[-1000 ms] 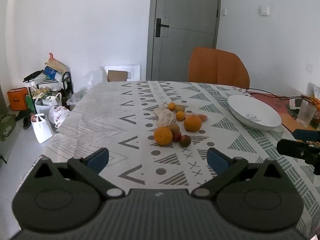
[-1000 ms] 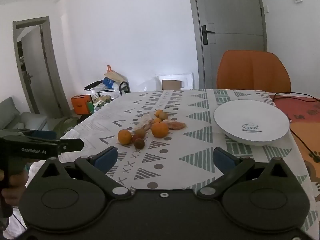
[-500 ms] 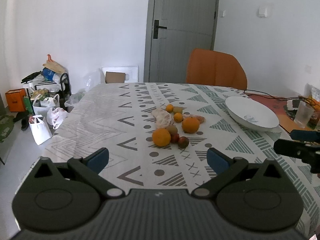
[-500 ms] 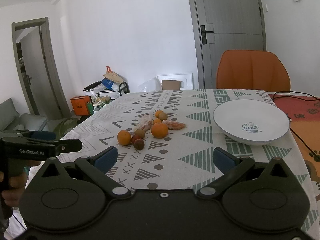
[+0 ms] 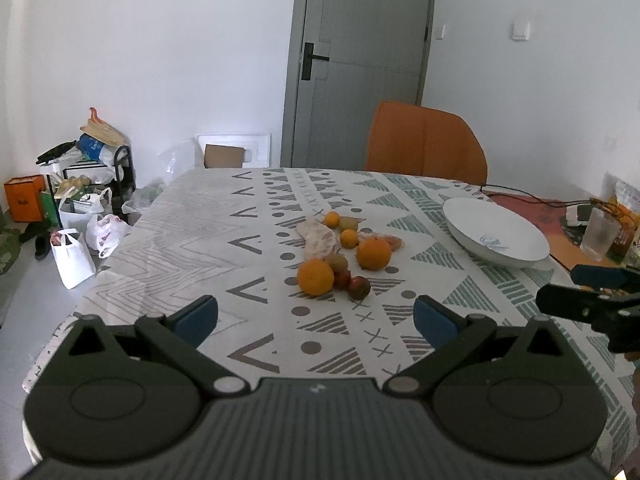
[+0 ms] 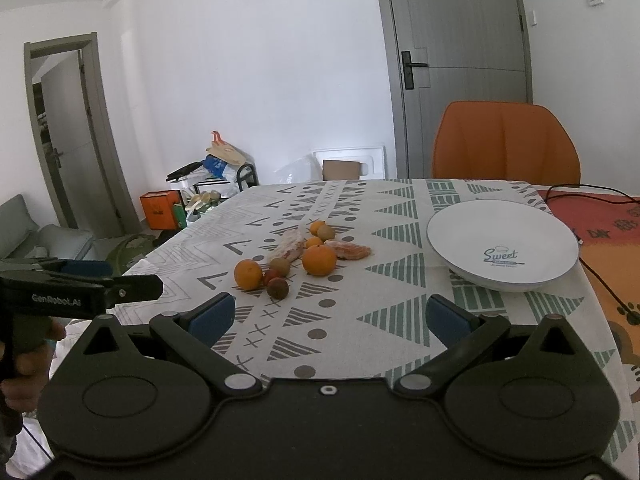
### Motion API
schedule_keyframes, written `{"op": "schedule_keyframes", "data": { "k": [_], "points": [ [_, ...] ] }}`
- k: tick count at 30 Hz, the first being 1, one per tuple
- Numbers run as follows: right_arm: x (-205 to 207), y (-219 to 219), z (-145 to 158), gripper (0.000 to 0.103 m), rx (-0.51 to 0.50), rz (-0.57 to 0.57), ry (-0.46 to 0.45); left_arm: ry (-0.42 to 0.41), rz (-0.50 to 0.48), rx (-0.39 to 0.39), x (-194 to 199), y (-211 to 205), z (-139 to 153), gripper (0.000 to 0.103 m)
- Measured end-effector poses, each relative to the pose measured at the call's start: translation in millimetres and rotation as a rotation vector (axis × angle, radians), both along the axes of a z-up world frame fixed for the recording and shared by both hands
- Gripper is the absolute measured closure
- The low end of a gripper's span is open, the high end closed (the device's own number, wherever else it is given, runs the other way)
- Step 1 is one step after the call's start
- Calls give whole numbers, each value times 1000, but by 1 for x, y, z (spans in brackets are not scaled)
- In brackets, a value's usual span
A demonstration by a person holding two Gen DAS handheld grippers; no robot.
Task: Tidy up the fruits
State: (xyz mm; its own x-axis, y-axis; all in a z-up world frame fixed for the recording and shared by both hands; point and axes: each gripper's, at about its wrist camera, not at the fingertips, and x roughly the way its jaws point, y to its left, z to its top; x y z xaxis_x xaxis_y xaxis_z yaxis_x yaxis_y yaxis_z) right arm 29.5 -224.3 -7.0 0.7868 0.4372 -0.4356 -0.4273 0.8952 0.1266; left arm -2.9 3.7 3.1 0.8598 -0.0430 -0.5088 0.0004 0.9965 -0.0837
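A cluster of fruit lies mid-table on the patterned cloth: a near orange (image 5: 315, 277) (image 6: 248, 274), a larger orange (image 5: 373, 253) (image 6: 319, 260), small tangerines (image 5: 348, 238), kiwis (image 5: 337, 261), a dark plum (image 5: 359, 287) (image 6: 277, 289), peeled segments (image 6: 347, 251) and a pale netted fruit (image 5: 318, 239). An empty white bowl (image 5: 516, 254) (image 6: 460, 256) marked "Sweet" stands to the right. My left gripper (image 5: 316, 320) is open and empty, short of the fruit. My right gripper (image 6: 328, 316) is open and empty, between fruit and bowl.
An orange chair (image 5: 426, 144) stands at the far table edge before a grey door (image 5: 360, 60). A glass (image 5: 599, 233) and cables lie on the red mat (image 6: 604, 216) at right. Bags and a rack (image 5: 80, 200) sit on the floor left of the table.
Both grippers have drawn back and risen slightly, so the fruit and bowl look a little farther away. Both stay open.
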Motion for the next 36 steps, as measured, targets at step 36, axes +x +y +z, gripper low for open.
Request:
{"op": "schedule_keyframes", "data": {
  "k": [36],
  "points": [
    [-7, 5, 1, 0, -15, -6, -47, -8, -7, -3, -1, -1, 2, 0]
  ]
}}
